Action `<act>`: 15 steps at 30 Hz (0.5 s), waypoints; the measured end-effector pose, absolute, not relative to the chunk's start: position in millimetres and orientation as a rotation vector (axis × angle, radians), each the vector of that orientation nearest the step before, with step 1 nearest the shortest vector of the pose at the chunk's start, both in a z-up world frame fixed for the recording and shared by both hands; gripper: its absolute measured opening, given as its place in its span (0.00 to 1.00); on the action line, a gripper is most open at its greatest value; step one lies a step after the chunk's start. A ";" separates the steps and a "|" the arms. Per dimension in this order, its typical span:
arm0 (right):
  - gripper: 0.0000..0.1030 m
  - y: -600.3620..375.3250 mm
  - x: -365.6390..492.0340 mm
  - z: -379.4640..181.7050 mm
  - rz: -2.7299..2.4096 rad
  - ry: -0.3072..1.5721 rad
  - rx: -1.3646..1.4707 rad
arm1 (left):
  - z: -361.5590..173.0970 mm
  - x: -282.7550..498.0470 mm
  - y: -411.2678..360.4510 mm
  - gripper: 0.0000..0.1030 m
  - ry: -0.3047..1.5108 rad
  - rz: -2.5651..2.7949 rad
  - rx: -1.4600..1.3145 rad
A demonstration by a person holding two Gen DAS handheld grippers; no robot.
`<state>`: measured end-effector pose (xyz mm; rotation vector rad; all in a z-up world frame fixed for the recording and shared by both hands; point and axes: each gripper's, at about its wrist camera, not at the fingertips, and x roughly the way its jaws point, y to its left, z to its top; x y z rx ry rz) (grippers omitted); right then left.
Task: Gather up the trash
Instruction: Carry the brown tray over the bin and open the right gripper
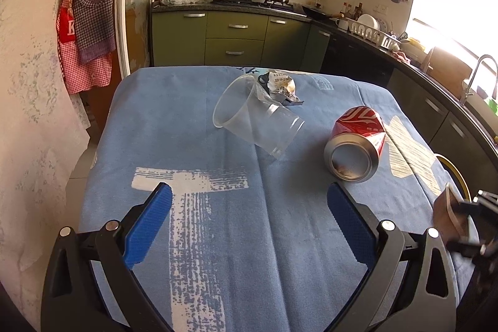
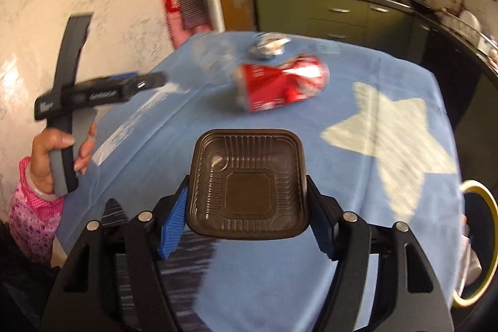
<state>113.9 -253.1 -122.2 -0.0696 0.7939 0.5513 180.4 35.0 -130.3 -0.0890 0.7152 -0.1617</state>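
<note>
Holding: the right gripper (image 2: 247, 218) has its jaws pinched on the two opposite sides of a brown plastic tray (image 2: 247, 185), a square ribbed food tray; gripped across its width so the thin walls brace each other, it rides clear of the cloth with its hollow facing the camera.
Bin: a yellow-rimmed bin (image 2: 481, 241) shows at the worktop's right edge, close beside the tray; probably where the tray is headed.
Soda can: a dented red soda can (image 1: 356, 142) lies on its side mid-worktop, base toward the left camera, so it offers its round flanks for a grip.
Cup: a clear plastic cup (image 1: 256, 117) lies tipped over just left of the can, mouth to the left.
Wrapper: a crumpled foil wrapper (image 1: 281, 86) sits behind the cup, touching or nearly so.
Left gripper: the left gripper (image 1: 249, 226) hangs over the near cloth with jaws spread and nothing between them, seemingly waiting its turn.
Worktop: the worktop (image 1: 218, 238) wears a blue cloth printed in white, which keeps light litter from sliding.
</note>
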 end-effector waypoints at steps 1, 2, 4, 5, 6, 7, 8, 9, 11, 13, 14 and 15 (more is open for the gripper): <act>0.64 -269.4 115.5 -117.8 0.505 0.787 -0.054 | -129.9 180.2 34.5 0.95 0.712 -0.166 -0.089; 0.64 -281.2 117.5 -114.8 0.467 0.784 -0.043 | -129.0 179.4 33.9 0.95 0.707 -0.169 -0.088; 0.64 -321.5 121.6 -106.6 0.353 0.774 -0.009 | -127.6 178.4 32.2 0.95 0.698 -0.170 -0.080; 0.64 -341.4 123.1 -102.8 0.289 0.764 0.005 | -127.2 178.2 31.4 0.95 0.696 -0.169 -0.076; 0.64 -369.4 125.2 -98.1 0.193 0.753 0.022 | -127.2 178.2 30.8 0.95 0.695 -0.170 -0.074; 0.64 -385.0 126.6 -95.9 0.135 0.751 0.033 | -127.3 178.4 31.4 0.95 0.696 -0.173 -0.075; 0.64 -410.5 129.6 -94.2 0.052 0.754 0.056 | -127.2 178.2 31.2 0.95 0.695 -0.177 -0.077; 0.65 -426.5 132.3 -93.9 0.002 0.760 0.073 | -126.9 178.3 30.7 0.95 0.695 -0.180 -0.078; 0.65 -461.6 143.1 -101.9 -0.082 0.802 0.113 | -127.6 177.5 28.9 0.95 0.698 -0.184 -0.074; 0.65 -483.9 156.8 -113.2 -0.145 0.845 0.121 | -128.5 178.5 26.9 0.95 0.704 -0.182 -0.062; 0.65 -492.2 163.7 -118.3 -0.166 0.857 0.121 | -128.9 178.7 26.0 0.95 0.706 -0.183 -0.058; 0.66 -504.1 174.2 -126.8 -0.202 0.873 0.121 | -129.0 178.9 25.1 0.95 0.707 -0.185 -0.056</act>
